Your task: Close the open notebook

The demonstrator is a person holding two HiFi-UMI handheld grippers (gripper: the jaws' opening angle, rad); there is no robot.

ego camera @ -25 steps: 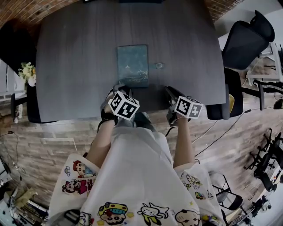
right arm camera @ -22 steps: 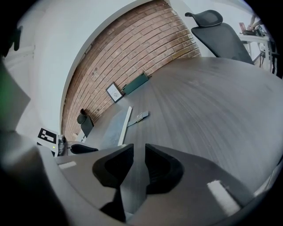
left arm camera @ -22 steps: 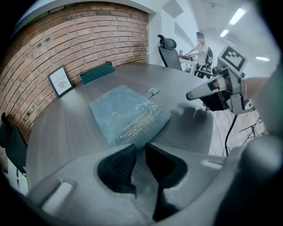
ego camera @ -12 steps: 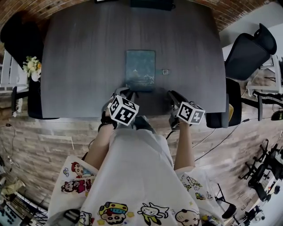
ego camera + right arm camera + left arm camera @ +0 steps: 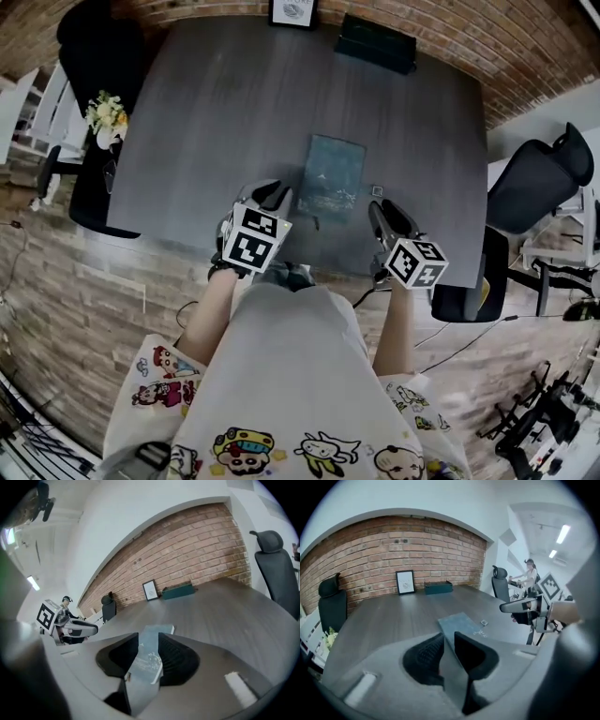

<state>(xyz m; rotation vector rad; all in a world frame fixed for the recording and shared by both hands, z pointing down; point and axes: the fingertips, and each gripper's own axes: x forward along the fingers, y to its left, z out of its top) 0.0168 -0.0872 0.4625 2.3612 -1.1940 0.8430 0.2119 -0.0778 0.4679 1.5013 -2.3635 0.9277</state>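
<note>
Teal notebook (image 5: pixel 333 178) lies flat on the table (image 5: pixel 206 112), cover up; looks already shut.
It sits near the table's front edge, just beyond both grippers; thin and light by the look, stiff cover probably smooth and slippery, so best nipped at the free long edge; small square object (image 5: pixel 377 191) just beside its right side; left gripper (image 5: pixel 267 194) narrow, empty; right gripper (image 5: pixel 384 214) wider, jaws have just been opening, nothing gripped between them.
</note>
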